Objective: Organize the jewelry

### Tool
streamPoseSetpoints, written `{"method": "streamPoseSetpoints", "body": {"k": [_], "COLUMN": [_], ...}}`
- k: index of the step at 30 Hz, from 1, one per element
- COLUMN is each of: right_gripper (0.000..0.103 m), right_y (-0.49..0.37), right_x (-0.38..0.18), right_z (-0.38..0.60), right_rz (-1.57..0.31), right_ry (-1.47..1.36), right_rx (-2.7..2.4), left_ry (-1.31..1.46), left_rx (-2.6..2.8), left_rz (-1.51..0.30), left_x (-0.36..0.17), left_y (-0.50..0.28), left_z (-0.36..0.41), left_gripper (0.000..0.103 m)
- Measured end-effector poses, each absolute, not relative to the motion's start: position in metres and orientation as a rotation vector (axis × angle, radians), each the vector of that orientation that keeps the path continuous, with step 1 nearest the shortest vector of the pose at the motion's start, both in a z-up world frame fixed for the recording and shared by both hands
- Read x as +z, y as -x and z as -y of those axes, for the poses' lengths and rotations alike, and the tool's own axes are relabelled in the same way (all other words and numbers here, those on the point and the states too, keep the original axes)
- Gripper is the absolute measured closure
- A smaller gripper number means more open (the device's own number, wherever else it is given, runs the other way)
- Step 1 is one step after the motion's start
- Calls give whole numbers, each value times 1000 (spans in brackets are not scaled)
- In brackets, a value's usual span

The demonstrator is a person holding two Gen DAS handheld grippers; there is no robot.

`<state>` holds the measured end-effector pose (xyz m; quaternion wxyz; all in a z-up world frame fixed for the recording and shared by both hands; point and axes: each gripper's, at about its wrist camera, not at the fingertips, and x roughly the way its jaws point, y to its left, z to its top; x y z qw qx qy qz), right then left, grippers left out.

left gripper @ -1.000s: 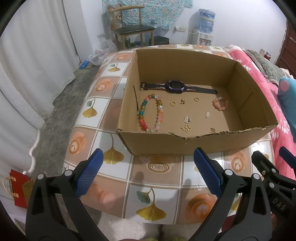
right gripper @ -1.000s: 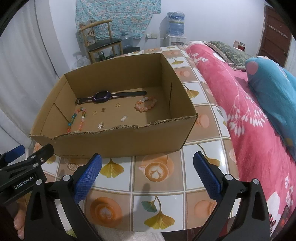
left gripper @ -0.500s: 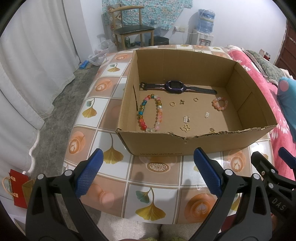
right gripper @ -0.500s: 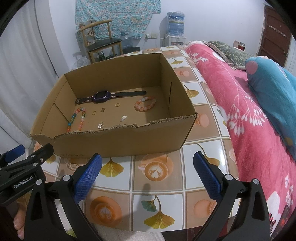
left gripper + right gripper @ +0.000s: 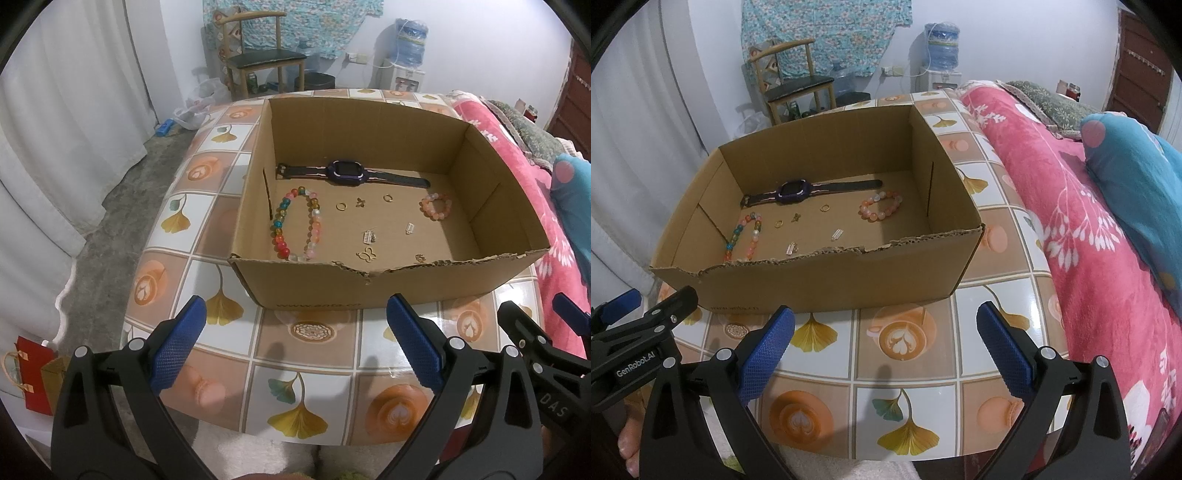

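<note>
The left hand-held gripper (image 5: 295, 343) and the right hand-held gripper (image 5: 886, 345) both hang low over the near edge of the desk (image 5: 306, 369), each with its ridged blue pads spread wide apart and holding nothing; their black frames run out of the bottom of each view, so the hands behind them are hidden. Each gripper pokes into the other's view from the side, only partly seen. The desk is covered in glossy cloth printed with ginkgo leaves and coffee cups. Just beyond both grippers sits an open cardboard box (image 5: 369, 288), its near wall torn ragged along the top; printing on that wall is too small to read. Inside, ahead and left of the left gripper, a bracelet (image 5: 297, 225) of round multicoloured glassy beads lies in a long loop, its near end cut off by the wall. Ahead and to the right lie small gold and silver charms (image 5: 365, 254), one butterfly-shaped, the others too tiny to identify, and one half hidden behind the torn edge. Farther in are two small gold rings (image 5: 341, 206) and a tight pink bracelet (image 5: 436, 207) of round beads towards the right wall. Farthest back, a purple watch (image 5: 349, 172) lies flat with its strap stretched out. To the right of the desk is a bed (image 5: 1089, 240) with a fuzzy pink blanket.
</note>
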<state>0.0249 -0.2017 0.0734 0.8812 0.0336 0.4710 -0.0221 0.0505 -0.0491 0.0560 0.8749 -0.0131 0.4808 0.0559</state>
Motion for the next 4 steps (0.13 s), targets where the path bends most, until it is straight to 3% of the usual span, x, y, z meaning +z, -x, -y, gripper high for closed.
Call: {"method": "streamPoseSetpoints", "body": {"k": [4], "right_gripper": [7], "right_y": [-26], "right_x": [73], "right_z": [201], "right_rz": [-982], "right_ry": [-70], "right_rx": [-46], "left_ry": [30], "left_rx": [117], "left_rz": [-1003], "left_x": [56], "left_y": [-50], "left_z": [51], "left_gripper": [8]}}
